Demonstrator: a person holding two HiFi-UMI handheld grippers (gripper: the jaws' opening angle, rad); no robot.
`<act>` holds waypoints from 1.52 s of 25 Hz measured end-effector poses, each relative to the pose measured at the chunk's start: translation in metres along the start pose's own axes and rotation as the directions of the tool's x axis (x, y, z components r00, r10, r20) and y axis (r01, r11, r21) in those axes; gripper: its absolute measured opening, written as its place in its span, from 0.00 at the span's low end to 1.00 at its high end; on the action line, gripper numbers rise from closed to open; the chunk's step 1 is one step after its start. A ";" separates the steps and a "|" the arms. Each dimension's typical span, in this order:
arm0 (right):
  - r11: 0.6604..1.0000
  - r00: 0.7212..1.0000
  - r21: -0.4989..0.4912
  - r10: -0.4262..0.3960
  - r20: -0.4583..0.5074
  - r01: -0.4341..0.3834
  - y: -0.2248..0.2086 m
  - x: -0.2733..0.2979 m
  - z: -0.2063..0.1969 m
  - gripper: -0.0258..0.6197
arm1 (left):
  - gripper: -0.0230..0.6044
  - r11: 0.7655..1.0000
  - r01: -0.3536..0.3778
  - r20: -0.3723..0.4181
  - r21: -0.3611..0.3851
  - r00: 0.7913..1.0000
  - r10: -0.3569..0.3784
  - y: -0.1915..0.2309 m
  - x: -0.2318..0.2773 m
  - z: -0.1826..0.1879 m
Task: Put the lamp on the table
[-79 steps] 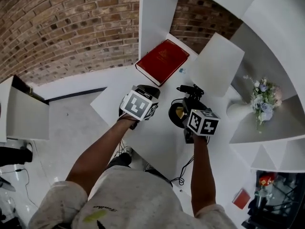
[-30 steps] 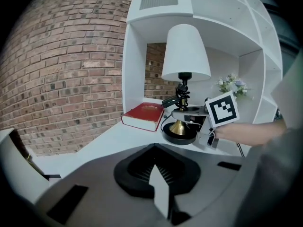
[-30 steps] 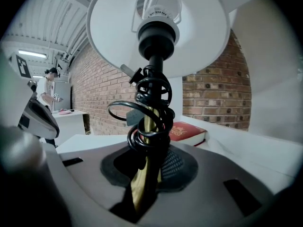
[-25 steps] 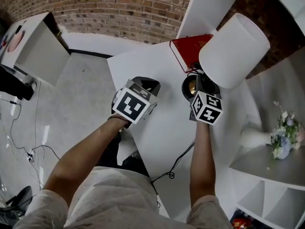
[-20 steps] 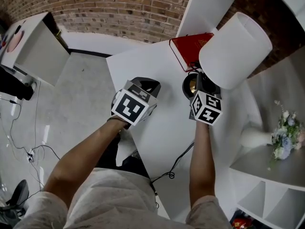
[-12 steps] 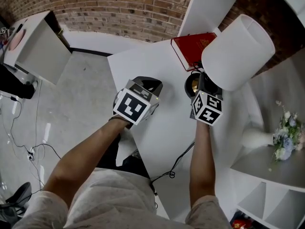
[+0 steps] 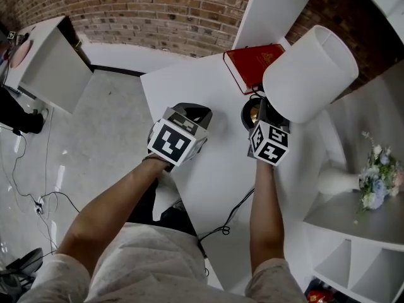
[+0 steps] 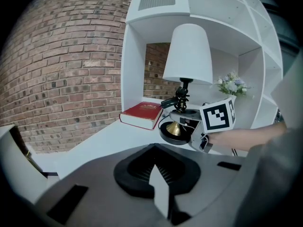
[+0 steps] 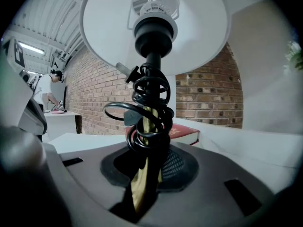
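The lamp has a white shade [image 7: 310,72], a brass stem wound with black cord [image 9: 147,122] and a round black base [image 7: 250,113]. It stands upright at the back right of the white table [image 7: 189,87], its base low on the tabletop; whether it touches I cannot tell. My right gripper [image 7: 264,117] is shut on the stem just above the base. My left gripper [image 7: 192,113] hovers over the table to the left of the lamp, jaws together with nothing between them, pointing at the lamp base [image 8: 176,134].
A red book [image 7: 252,65] lies just behind the lamp, against a white shelf unit [image 7: 278,5]. A vase of flowers [image 7: 372,188] stands on a shelf to the right. A black cable [image 7: 227,223] trails off the table's near edge. A brick wall runs behind.
Over the last second the lamp and my right gripper shifted very slightly left. The left gripper stayed put. Three seconds ago the lamp was also in the right gripper, seen from another angle.
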State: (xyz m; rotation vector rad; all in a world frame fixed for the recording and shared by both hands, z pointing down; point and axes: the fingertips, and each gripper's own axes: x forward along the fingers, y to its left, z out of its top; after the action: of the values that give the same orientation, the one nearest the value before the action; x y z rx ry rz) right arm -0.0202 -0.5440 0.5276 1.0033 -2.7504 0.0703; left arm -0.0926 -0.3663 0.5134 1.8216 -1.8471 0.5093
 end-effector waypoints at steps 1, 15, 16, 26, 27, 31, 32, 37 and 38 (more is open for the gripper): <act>1.000 1.000 0.001 -0.001 -0.002 0.001 0.000 0.000 0.000 0.17 | 0.03 1.000 0.001 0.001 -0.002 1.000 -0.001 0.000 -0.001 0.000; 0.999 0.999 0.023 -0.029 -0.015 0.029 0.000 0.000 0.000 0.17 | 0.03 1.000 -0.007 -0.009 -0.013 1.000 0.007 0.005 -0.010 -0.011; 0.999 0.999 0.024 -0.030 -0.016 0.030 0.000 0.000 0.000 0.17 | 0.03 1.000 -0.006 -0.009 -0.013 1.000 0.005 0.005 -0.010 -0.012; 0.999 0.999 0.030 -0.028 -0.045 0.030 0.003 -0.004 -0.002 0.18 | 0.03 1.000 0.001 -0.017 -0.010 1.000 -0.001 0.004 -0.014 -0.016; 0.999 0.999 0.034 -0.025 -0.049 0.027 0.003 -0.005 -0.002 0.18 | 0.03 1.000 0.004 -0.018 -0.008 1.000 -0.004 0.003 -0.014 -0.016; 0.999 0.998 0.039 -0.029 -0.060 0.031 0.000 -0.011 -0.003 0.21 | 0.03 1.000 0.014 -0.026 0.009 1.000 -0.014 -0.001 -0.016 -0.019; 0.999 0.997 0.042 -0.030 -0.065 0.033 0.000 -0.013 -0.004 0.22 | 0.03 1.000 0.015 -0.028 0.011 1.000 -0.015 -0.001 -0.018 -0.020; 0.997 0.996 0.061 -0.031 -0.086 0.037 0.000 -0.024 -0.009 0.26 | 0.03 1.000 0.023 -0.033 0.015 0.999 -0.022 -0.007 -0.022 -0.021; 0.997 0.995 0.067 -0.029 -0.091 0.035 -0.001 -0.026 -0.009 0.27 | 0.03 1.000 0.025 -0.032 0.016 0.999 -0.025 -0.009 -0.023 -0.020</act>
State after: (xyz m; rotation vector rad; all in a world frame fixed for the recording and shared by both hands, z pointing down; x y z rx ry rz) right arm 0.0012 -0.5268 0.5310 1.0344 -2.6659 0.2006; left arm -0.0825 -0.3368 0.5152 1.8349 -1.8021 0.5425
